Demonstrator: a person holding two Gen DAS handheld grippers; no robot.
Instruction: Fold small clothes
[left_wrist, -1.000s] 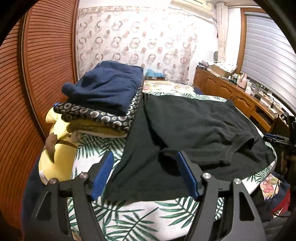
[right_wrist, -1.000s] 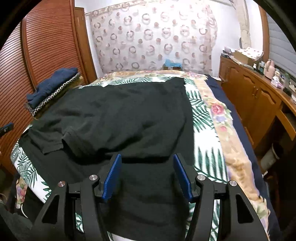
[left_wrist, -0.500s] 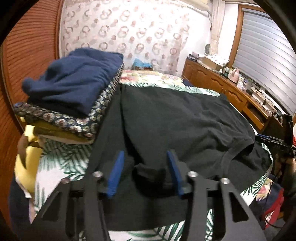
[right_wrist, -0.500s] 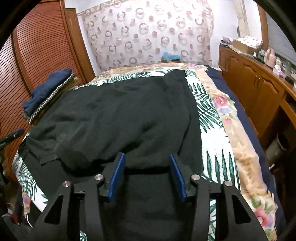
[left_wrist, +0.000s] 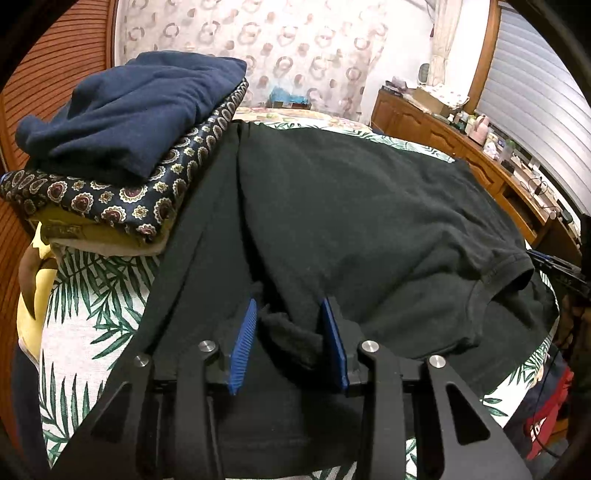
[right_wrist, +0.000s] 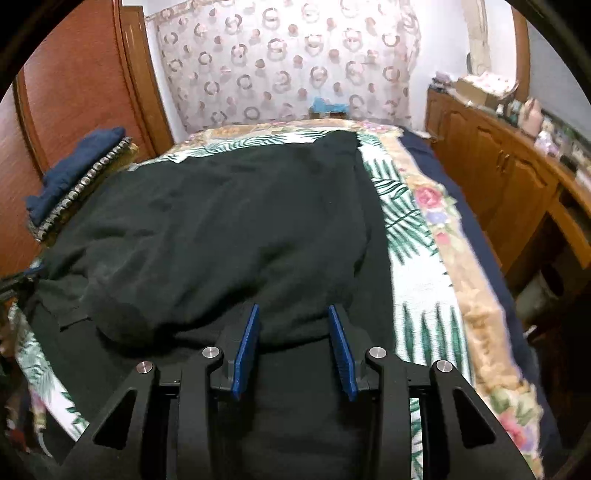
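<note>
A black T-shirt (left_wrist: 351, 206) lies spread on the bed, its upper part folded back over itself; it also shows in the right wrist view (right_wrist: 229, 229). My left gripper (left_wrist: 288, 314) has its blue pads (left_wrist: 245, 332) partly closed around a bunched fold of the shirt's black cloth. My right gripper (right_wrist: 293, 325) has its pads (right_wrist: 341, 347) partly closed around the folded edge of the shirt. The neck opening (left_wrist: 517, 273) is at the right in the left wrist view.
A stack of folded clothes (left_wrist: 122, 147), navy on top of a patterned piece, sits at the bed's left side and shows in the right wrist view (right_wrist: 74, 177). A palm-leaf bedspread (right_wrist: 417, 258) covers the bed. A wooden dresser (right_wrist: 517, 177) runs along the right.
Both grippers have moved forward and low onto the shirt. Their jaws have narrowed from wide open to partly closed around folds of black cloth.
</note>
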